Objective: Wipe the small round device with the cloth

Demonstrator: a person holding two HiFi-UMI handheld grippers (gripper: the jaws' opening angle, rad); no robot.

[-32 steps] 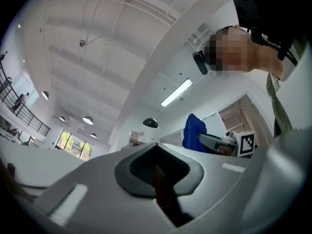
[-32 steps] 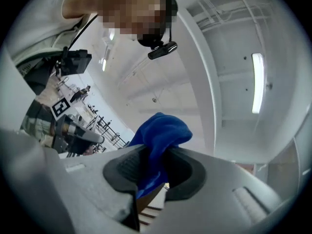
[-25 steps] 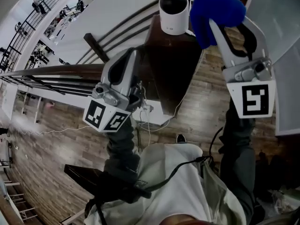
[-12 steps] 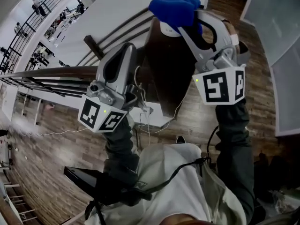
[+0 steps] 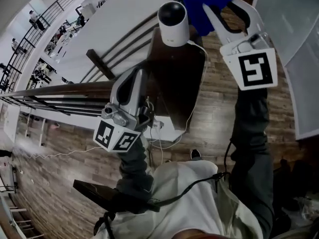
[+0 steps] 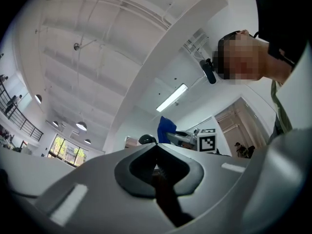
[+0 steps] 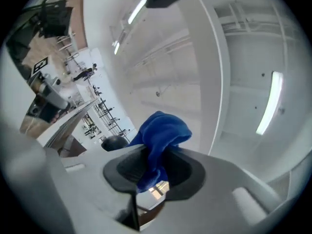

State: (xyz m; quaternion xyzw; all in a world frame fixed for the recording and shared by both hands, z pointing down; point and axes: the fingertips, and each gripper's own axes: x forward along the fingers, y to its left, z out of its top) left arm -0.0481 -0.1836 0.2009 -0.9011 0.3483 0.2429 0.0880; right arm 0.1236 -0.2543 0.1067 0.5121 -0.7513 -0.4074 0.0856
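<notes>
The small round device (image 5: 173,21), a white cylinder with a black dome, stands at the far end of a dark brown tabletop (image 5: 182,78). My right gripper (image 5: 215,10) is shut on the bunched blue cloth (image 5: 204,1), which hangs just right of the device's top. In the right gripper view the cloth (image 7: 161,135) bulges out of the shut jaws with the dark dome (image 7: 114,143) to its left. My left gripper (image 5: 138,75) is shut on nothing at the table's left edge, well short of the device. The left gripper view shows the dome (image 6: 147,139) and cloth (image 6: 165,129) beyond its tips.
A white cable (image 5: 192,108) runs from the device along the table's right edge down to the wooden floor (image 5: 209,123). Dark railings (image 5: 60,78) and a white surface (image 5: 119,19) lie left of the table. A person stands right behind the left gripper.
Half a second ago the cloth lay over the device's top. The right gripper has since swung right and up, uncovering the dome. The left gripper has hardly moved.
</notes>
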